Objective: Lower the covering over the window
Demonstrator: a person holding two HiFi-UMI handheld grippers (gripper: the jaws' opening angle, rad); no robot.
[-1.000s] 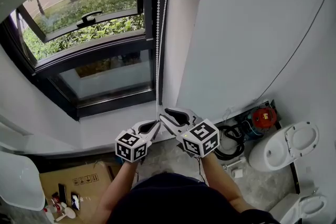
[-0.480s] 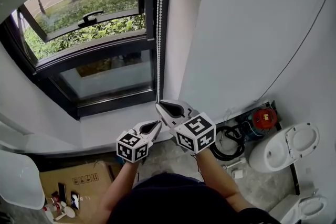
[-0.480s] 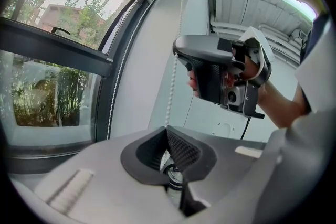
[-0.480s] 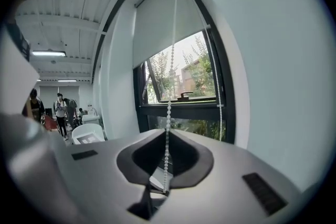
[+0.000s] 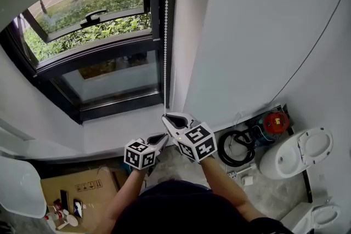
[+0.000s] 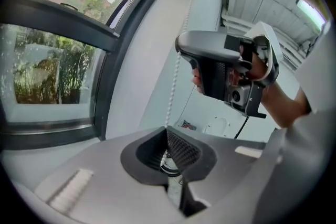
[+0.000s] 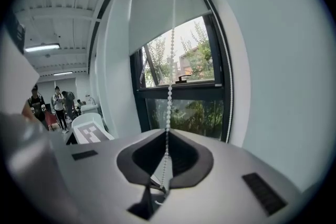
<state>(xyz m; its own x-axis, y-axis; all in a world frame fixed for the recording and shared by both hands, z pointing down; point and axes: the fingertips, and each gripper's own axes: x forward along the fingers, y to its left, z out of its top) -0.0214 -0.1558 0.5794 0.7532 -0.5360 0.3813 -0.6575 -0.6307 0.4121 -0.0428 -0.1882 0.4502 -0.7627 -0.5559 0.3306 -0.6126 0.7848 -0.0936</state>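
- My left gripper (image 5: pixel 162 138) is clamped tight on the bead chain (image 5: pixel 166 35), low down by the sill; the beads vanish between its pinched tips.
- My right gripper (image 5: pixel 165 117) sits just above it on the same strand; its jaws have just been closing, and the chain now runs between tips that are all but together, so I read it as gripped.
- The blind (image 7: pixel 160 10) covers only the top of the window (image 5: pixel 104 71); most of the glass is bare, so I judge the lowering far from done.
- To do this pull well, I draw straight down along the chain's own line, not out toward me; a slanted tug could make the beads skip at the top.
- I keep one gripper clamped while the other releases and reaches higher; hand over hand, never both loose.
- The other strand (image 7: pixel 232 109) hangs by the frame; I leave it alone, since hauling it would likely work against me.
- The chain is thin; I watch for beads slipping through the pads.
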